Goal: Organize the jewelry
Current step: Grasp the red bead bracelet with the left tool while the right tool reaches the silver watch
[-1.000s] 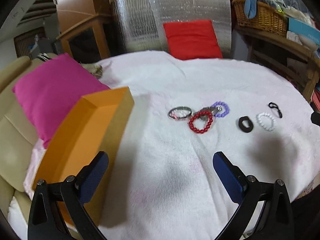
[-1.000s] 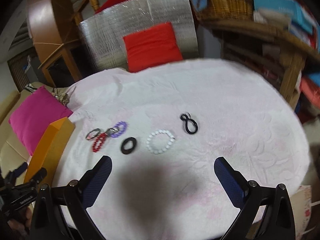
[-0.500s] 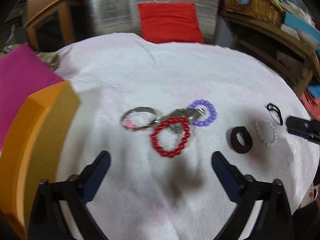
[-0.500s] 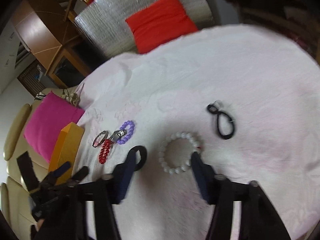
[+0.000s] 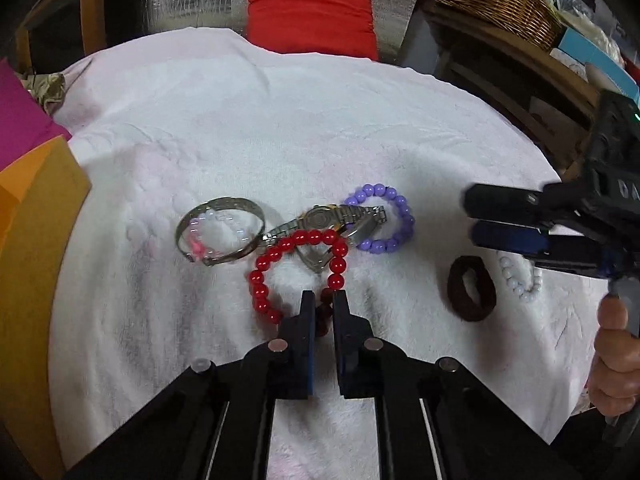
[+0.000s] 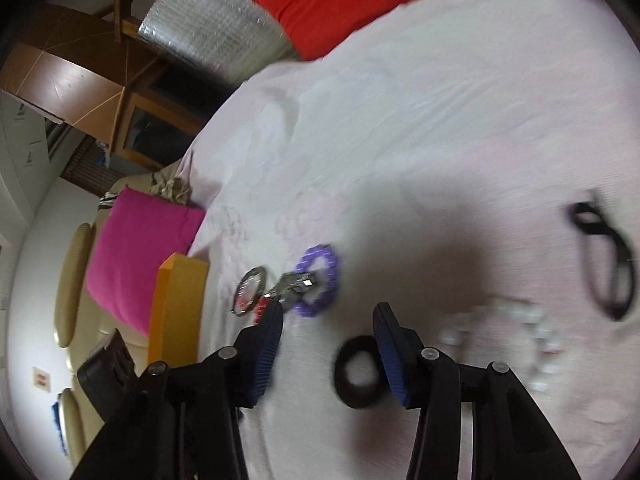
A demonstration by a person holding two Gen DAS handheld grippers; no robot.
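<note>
My left gripper [image 5: 320, 300] is shut on the near beads of the red bead bracelet [image 5: 280, 248], which lies on the white towel [image 5: 280, 120]. A metal watch [image 5: 332, 220] overlaps it, with a purple bead bracelet [image 5: 394, 204] behind and a silver bangle [image 5: 220, 232] to the left. A dark ring band [image 5: 472, 288] and white bead bracelet [image 5: 516, 280] lie right. My right gripper [image 6: 328, 312] is open, low over the towel, with the dark band [image 6: 356, 376] between its fingers. A black hair tie [image 6: 608, 264] lies far right.
An orange box [image 5: 36, 216] stands at the towel's left edge, beside a pink cushion [image 6: 140, 256]. A red cushion [image 5: 312, 12] and silver foil panel [image 6: 208, 28] are behind. A wooden shelf with a wicker basket [image 5: 496, 4] stands right.
My left gripper moved down and forward and closed on the red bracelet. My right gripper swung left and lower, from the white beads toward the dark band, jaws narrower.
</note>
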